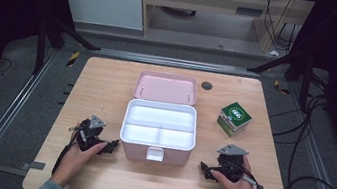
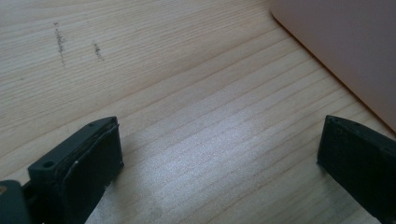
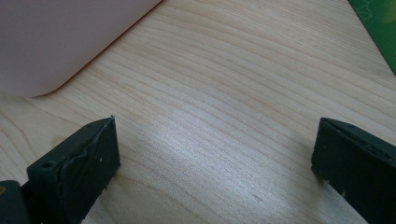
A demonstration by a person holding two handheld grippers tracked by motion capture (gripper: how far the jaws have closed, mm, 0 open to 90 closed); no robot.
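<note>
Wooden desk (image 1: 107, 85), pink box (image 1: 158, 133) dead centre with lid laid back, left gripper (image 1: 109, 147) and right gripper (image 1: 206, 171) flanking it (jaws spread, empty), seemingly poised to start.

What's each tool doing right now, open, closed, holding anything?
Left tool: open, nothing between its jaws, low over the table beside the pink box.
Right tool: open, holding nothing.
</note>
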